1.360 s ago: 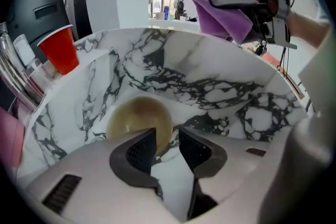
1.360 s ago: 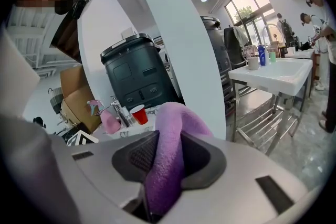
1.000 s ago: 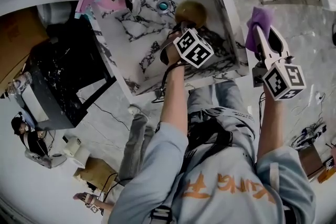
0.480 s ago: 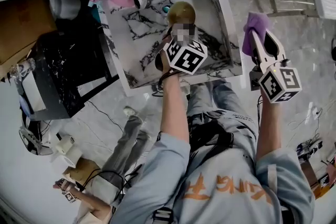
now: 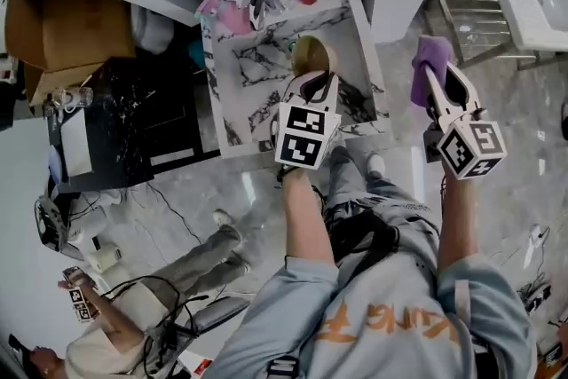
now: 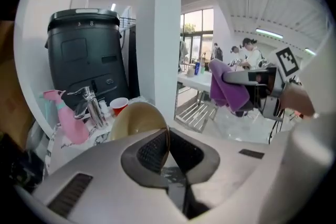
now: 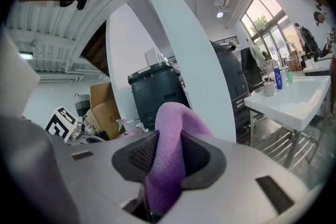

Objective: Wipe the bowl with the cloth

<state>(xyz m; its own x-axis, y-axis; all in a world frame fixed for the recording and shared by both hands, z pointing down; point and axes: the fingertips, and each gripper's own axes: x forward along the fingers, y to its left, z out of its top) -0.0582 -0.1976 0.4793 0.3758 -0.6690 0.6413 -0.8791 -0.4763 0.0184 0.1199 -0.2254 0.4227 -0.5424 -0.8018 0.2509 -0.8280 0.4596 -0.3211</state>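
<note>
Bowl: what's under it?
The marble sink. The bowl, its rim clamped in the left gripper, hangs over it. Bowl and gripper cover the part directly below.

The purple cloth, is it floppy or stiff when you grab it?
Probably floppy: the purple cloth folds over and droops between the right gripper's jaws. It likely weighs little, since one pinch holds it. It looks fuzzy, so it probably won't slip.

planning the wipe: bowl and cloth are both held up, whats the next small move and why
Probably swing the right tongs leftward until the cloth meets the bowl. The left tongs, whose jaws have just been closing, pinch the bowl's rim above the sink; cloth and bowl are apart.
</note>
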